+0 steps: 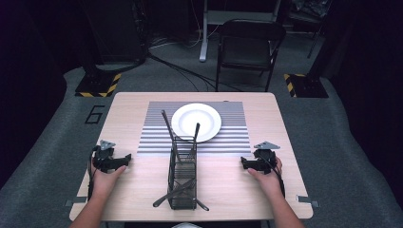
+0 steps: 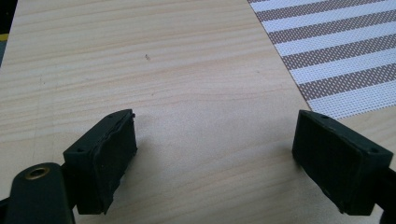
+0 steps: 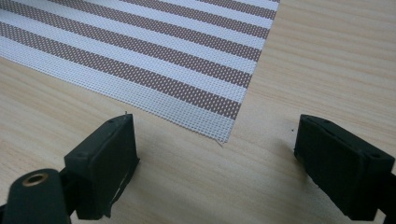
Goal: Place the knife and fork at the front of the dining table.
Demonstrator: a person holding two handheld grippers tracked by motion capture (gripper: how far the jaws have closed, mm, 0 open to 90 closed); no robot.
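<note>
- High view: left gripper [image 1: 127,156] and right gripper [image 1: 242,163] resting on table [image 1: 285,142], flanking wire caddy [image 1: 182,183] with utensils [image 1: 167,130]; plate [image 1: 196,122] on striped mat [image 1: 233,133] beyond.
- Left gripper view: jaws spread, empty, mat far right.
- Right gripper view: jaws spread, empty, mat corner just ahead.

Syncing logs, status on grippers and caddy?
Left hand-held gripper open, empty. Right hand-held gripper open, empty. Wire caddy with utensils untouched between them. Nothing blocking.

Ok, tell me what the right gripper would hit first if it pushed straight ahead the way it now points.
Probably the placemat: the open right gripper points over bare table at the mat's near corner. It would likely slide onto that striped edge first, though its height is unclear.
</note>
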